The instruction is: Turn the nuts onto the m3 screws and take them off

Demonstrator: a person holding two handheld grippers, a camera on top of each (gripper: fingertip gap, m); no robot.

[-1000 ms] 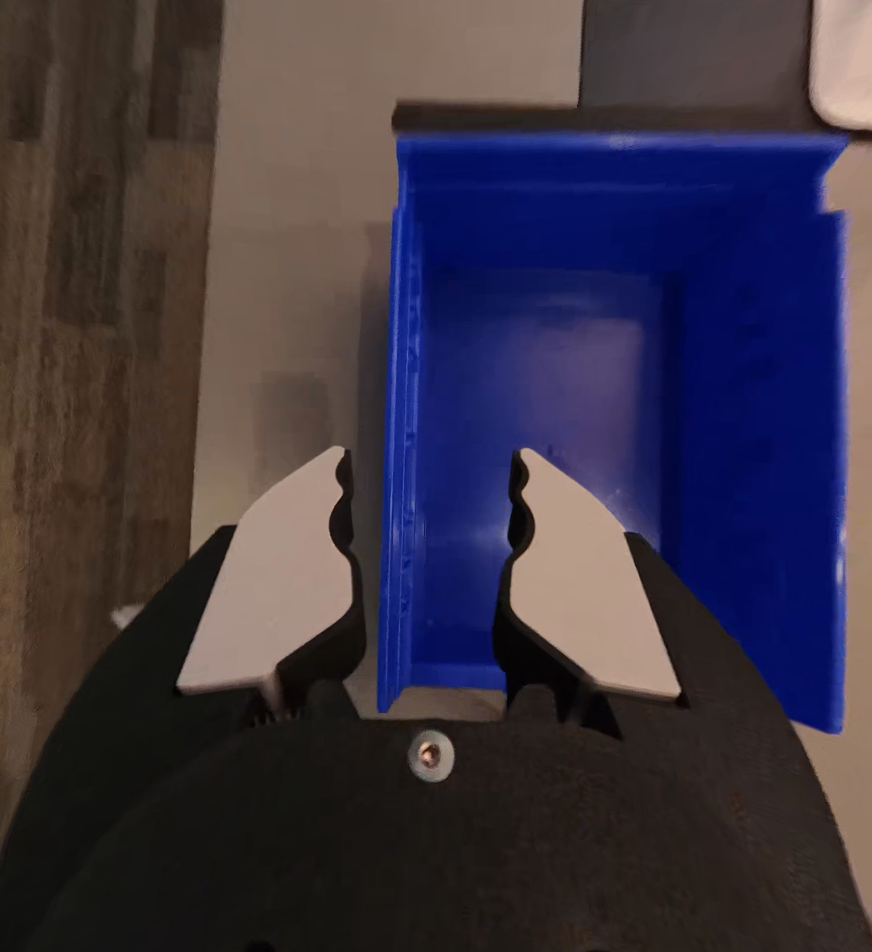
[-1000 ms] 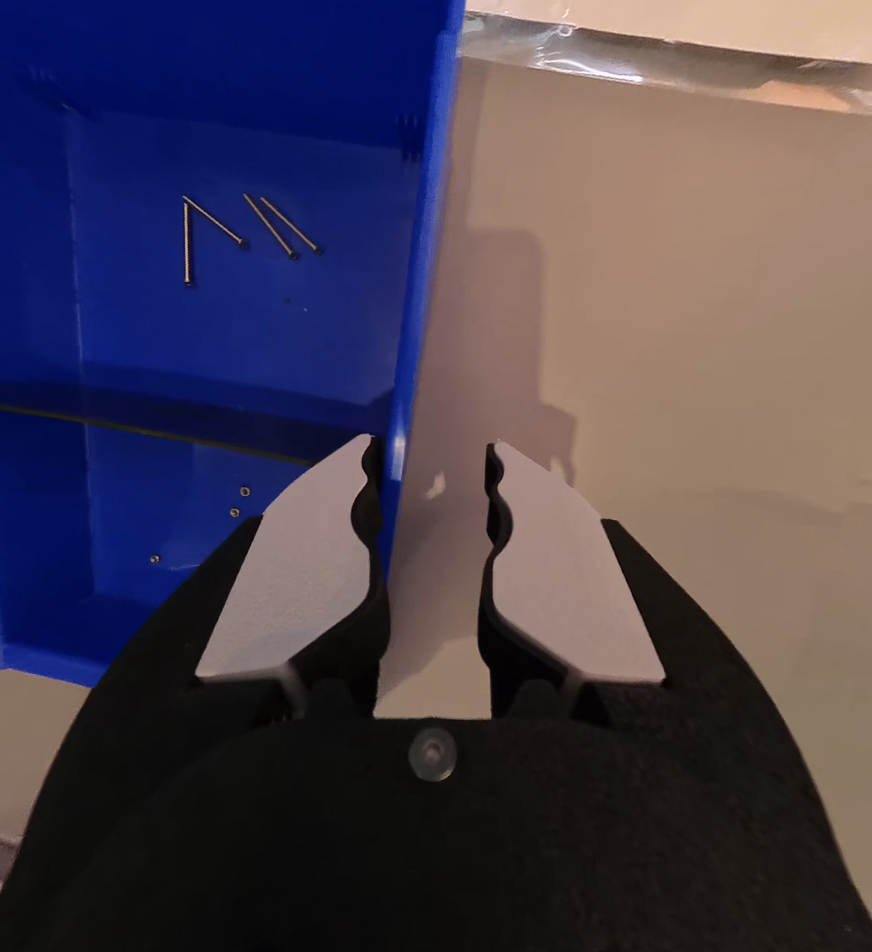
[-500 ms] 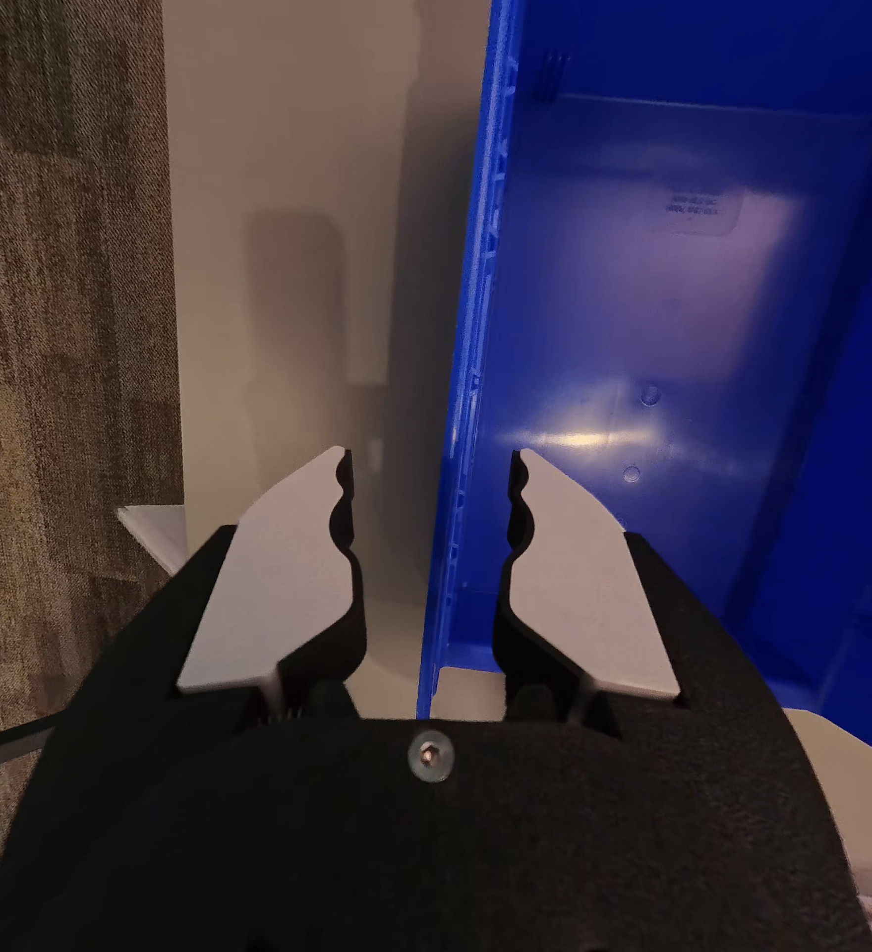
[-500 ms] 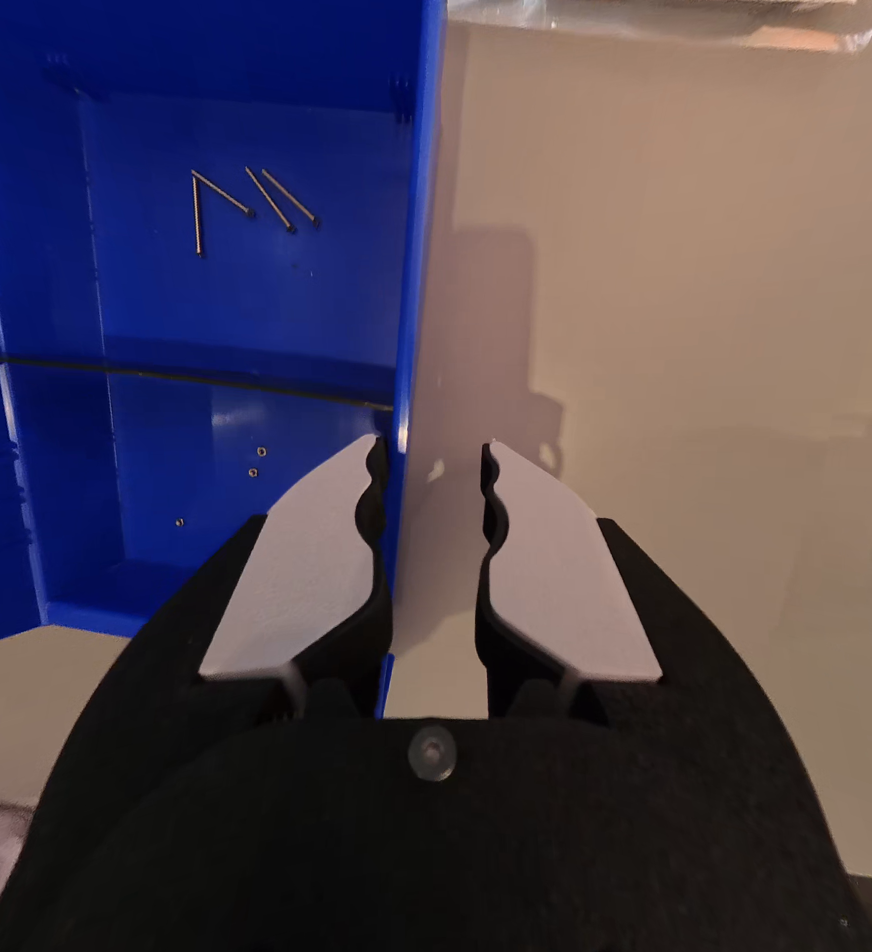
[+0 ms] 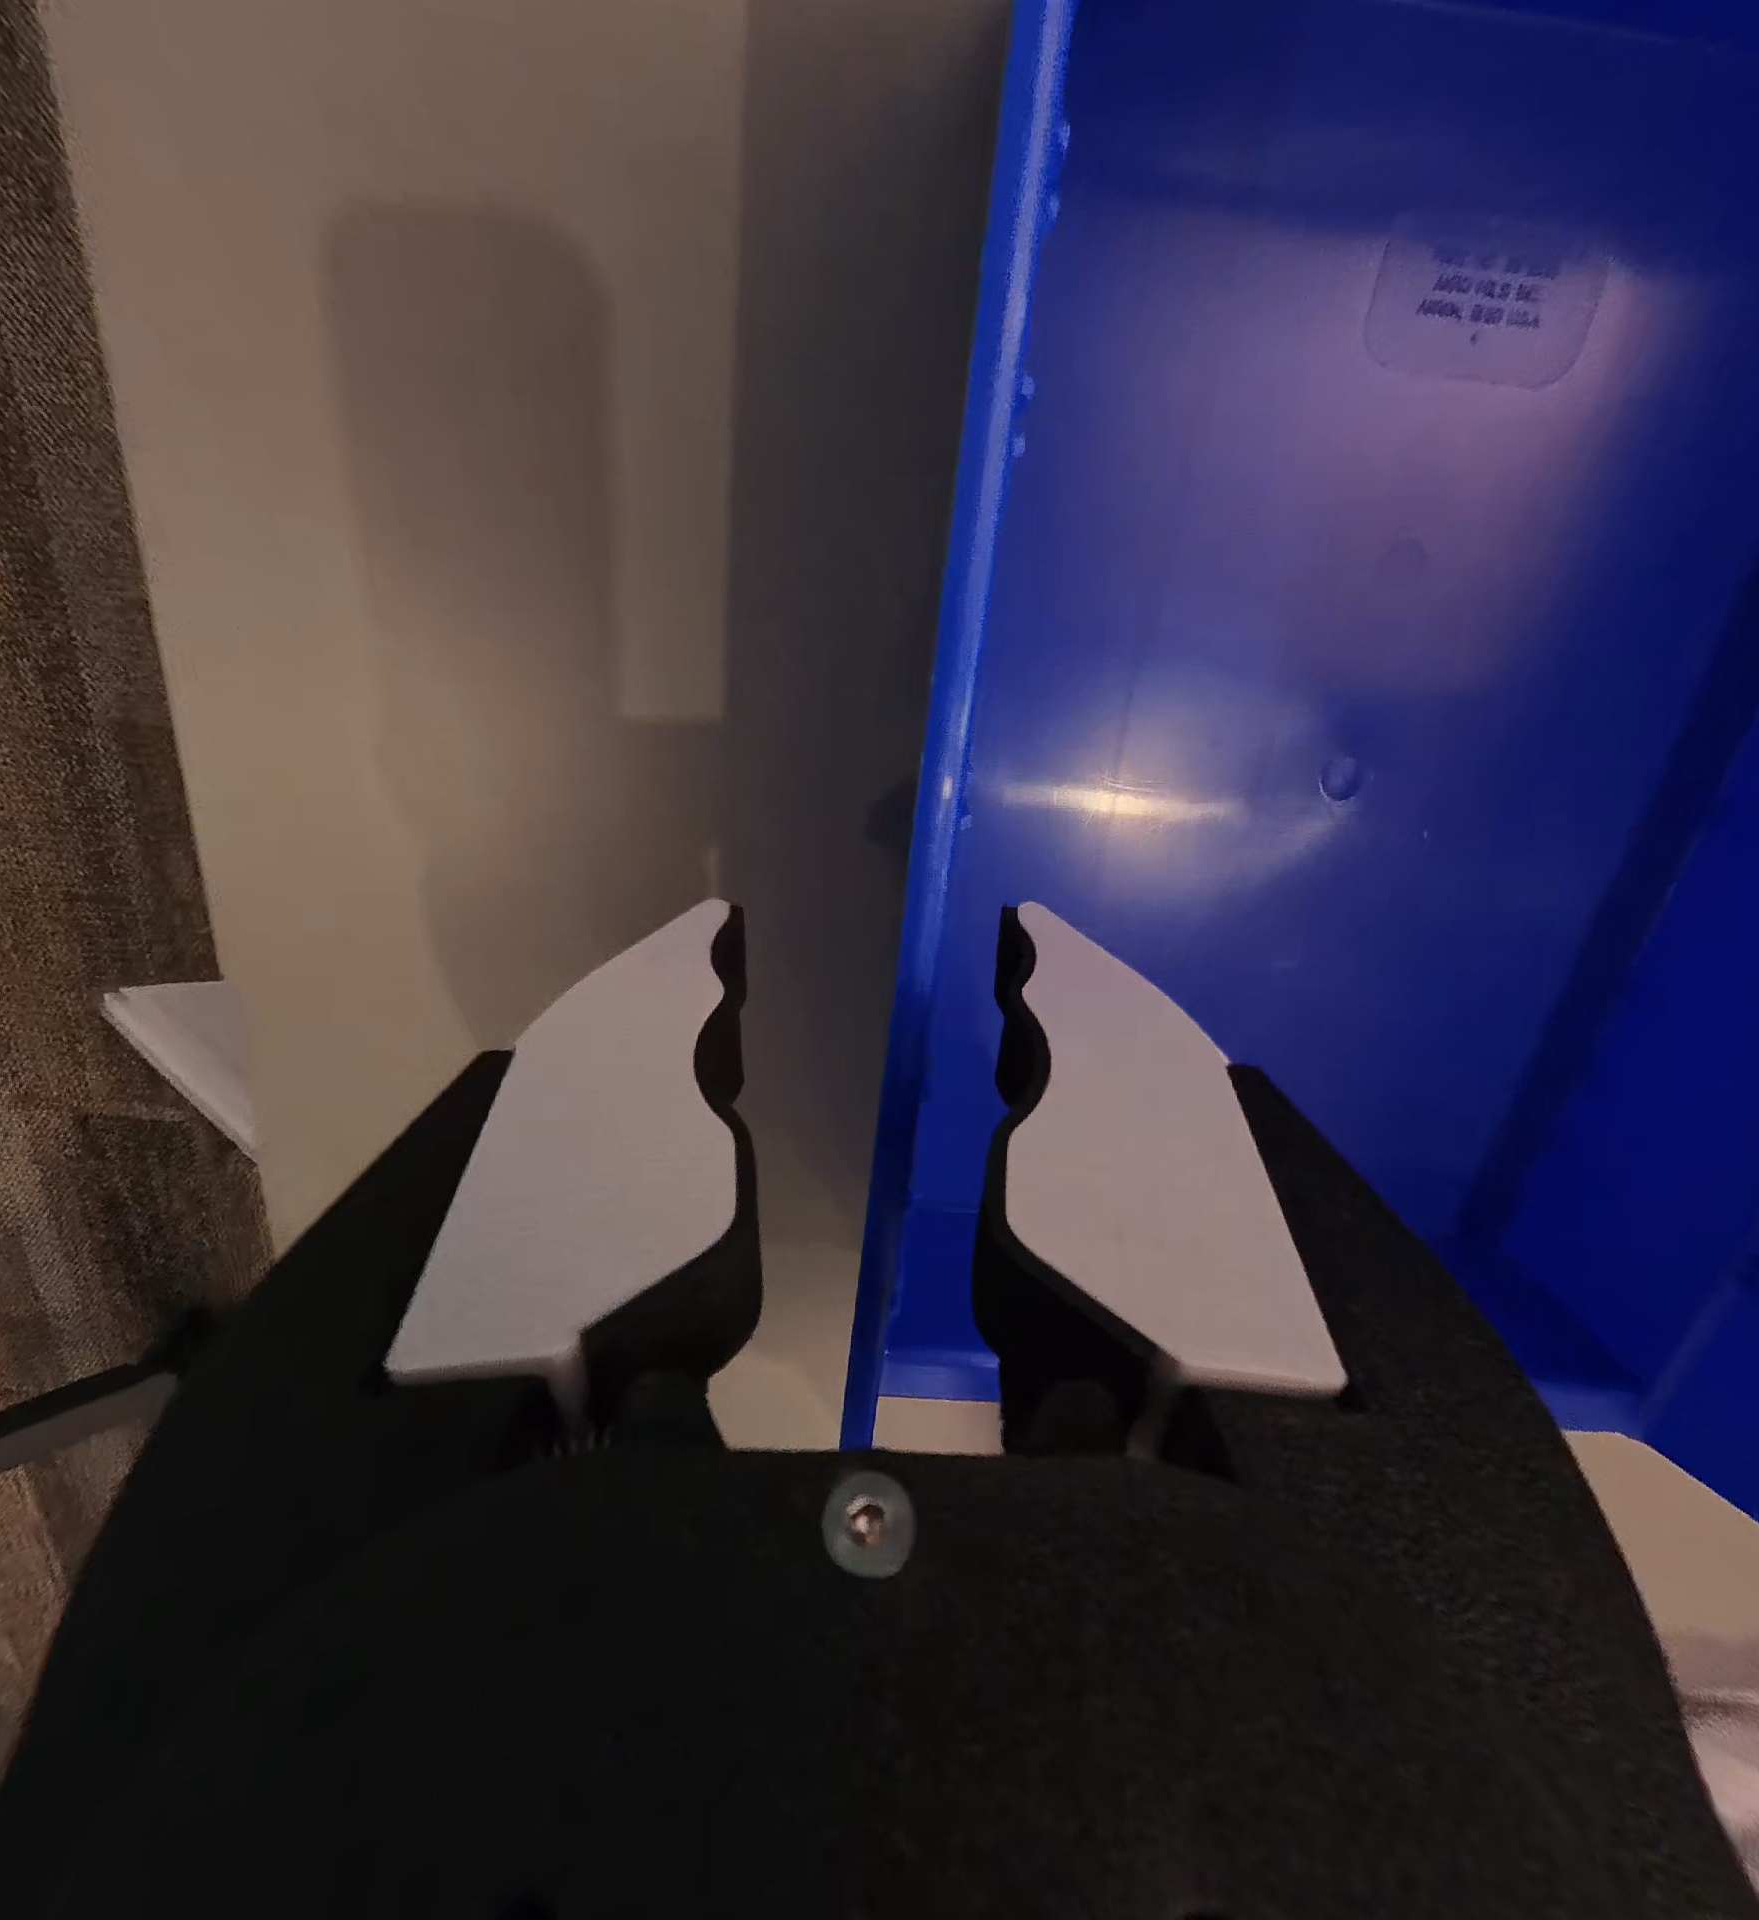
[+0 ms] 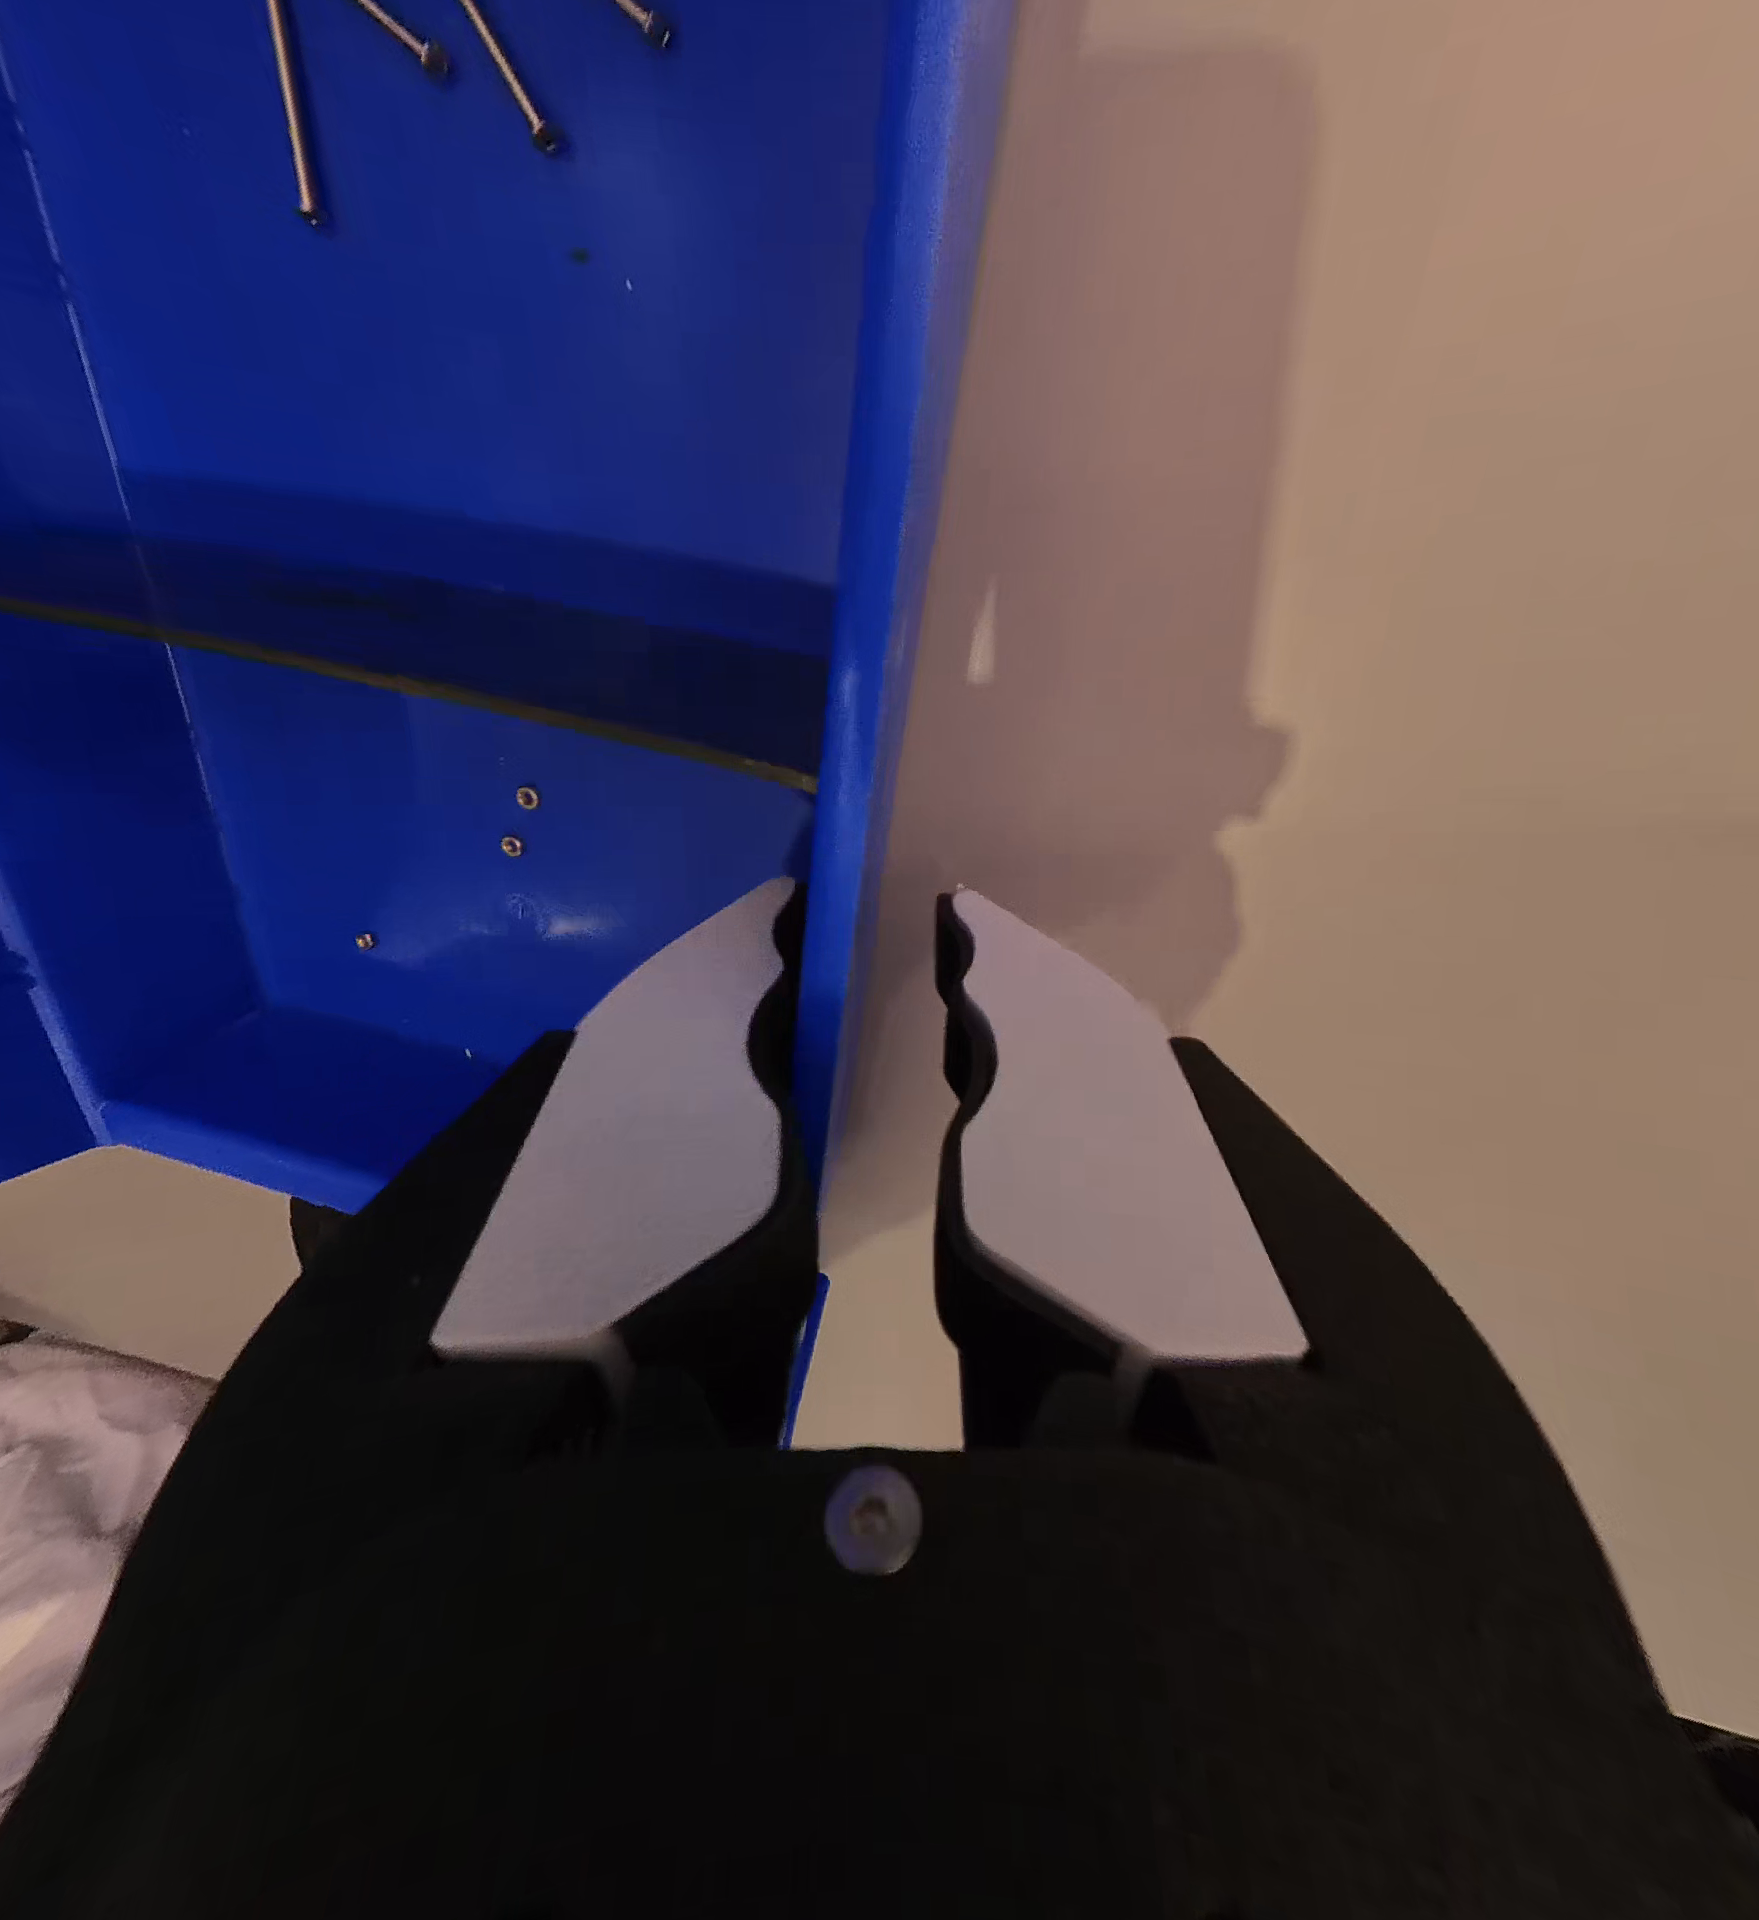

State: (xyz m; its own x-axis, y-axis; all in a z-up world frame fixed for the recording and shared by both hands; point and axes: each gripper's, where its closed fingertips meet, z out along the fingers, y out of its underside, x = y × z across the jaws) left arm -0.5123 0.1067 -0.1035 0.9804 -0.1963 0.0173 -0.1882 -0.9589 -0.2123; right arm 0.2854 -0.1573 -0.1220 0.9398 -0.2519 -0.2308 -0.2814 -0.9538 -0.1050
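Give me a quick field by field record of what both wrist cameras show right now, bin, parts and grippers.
bin: blue plastic bin on a beige table, split by a divider
far compartment: long screws lying loose
near compartment: three small nuts on the floor
left gripper: open, straddling the bin's left wall, holding nothing
right gripper: open, straddling the bin's right wall, holding nothing
left side of bin: empty, as far as visible

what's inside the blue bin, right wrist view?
Far compartment of the blue bin: long screws. Near compartment: three small nuts. The right tool hides the near right corner.
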